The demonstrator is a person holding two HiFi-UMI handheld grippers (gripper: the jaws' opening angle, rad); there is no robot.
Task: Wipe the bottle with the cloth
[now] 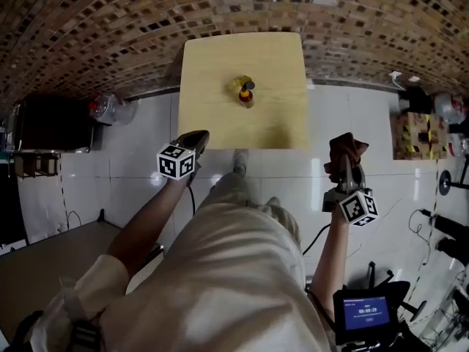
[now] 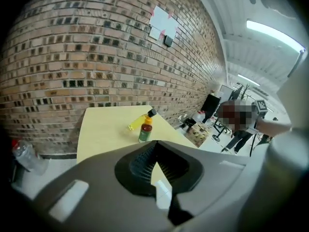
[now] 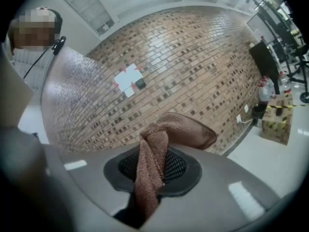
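A small upright bottle (image 2: 145, 131) with an orange cap, red contents and a green label stands on the yellow table (image 2: 104, 129). A yellow bottle (image 2: 139, 120) with a black cap lies just behind it. Both show mid-table in the head view, the upright bottle (image 1: 248, 95) in front. My left gripper (image 1: 196, 139) hangs short of the table's near left corner, shut and empty; its jaws (image 2: 155, 151) point at the bottles. My right gripper (image 1: 347, 169) is off the table's right side, shut on a brown cloth (image 1: 346, 147), which drapes over its jaws (image 3: 153, 151) as a folded cloth (image 3: 178, 127).
A brick wall (image 1: 220, 6) stands behind the table. A clear plastic bottle (image 1: 110, 108) lies on the tiled floor at left, beside a dark cabinet (image 1: 51, 123). A cardboard box (image 1: 414, 134) and gear stand at right. A person (image 2: 241, 124) stands further right.
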